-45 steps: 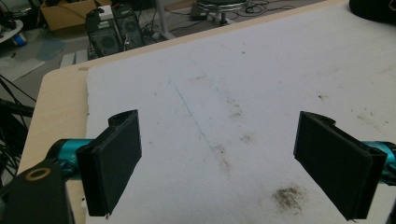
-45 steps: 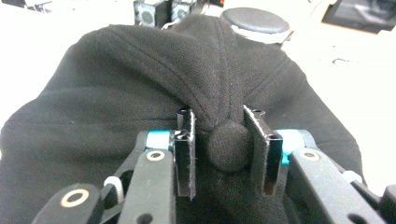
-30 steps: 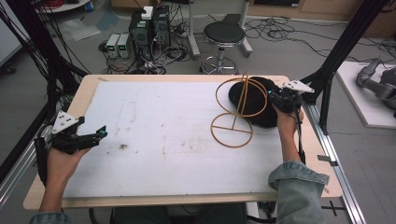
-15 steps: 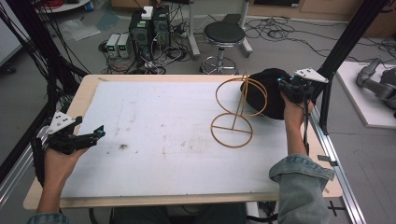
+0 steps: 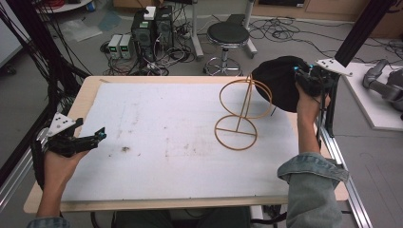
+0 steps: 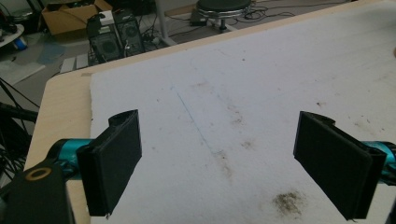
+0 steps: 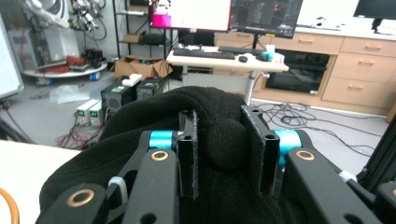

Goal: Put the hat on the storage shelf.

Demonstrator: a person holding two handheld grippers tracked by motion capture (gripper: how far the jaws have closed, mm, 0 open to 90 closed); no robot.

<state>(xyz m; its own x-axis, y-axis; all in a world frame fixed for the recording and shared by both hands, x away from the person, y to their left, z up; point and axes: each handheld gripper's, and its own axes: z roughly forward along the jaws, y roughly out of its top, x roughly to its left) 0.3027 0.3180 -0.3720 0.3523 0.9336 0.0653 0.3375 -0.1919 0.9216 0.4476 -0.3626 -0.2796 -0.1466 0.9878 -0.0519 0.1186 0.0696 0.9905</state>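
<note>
High view: right tongs [image 5: 300, 77] pinching black hat [image 5: 278, 81], aloft just right of wire stand [image 5: 242, 113], likely its perch; left tongs [image 5: 90, 138] spread, far across counter [image 5: 85, 95].

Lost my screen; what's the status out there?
Right gripper shut on black hat, held above the table's far right corner. Left gripper open, nothing between its jaws. Wire stand upright beside the hat, close.
</note>
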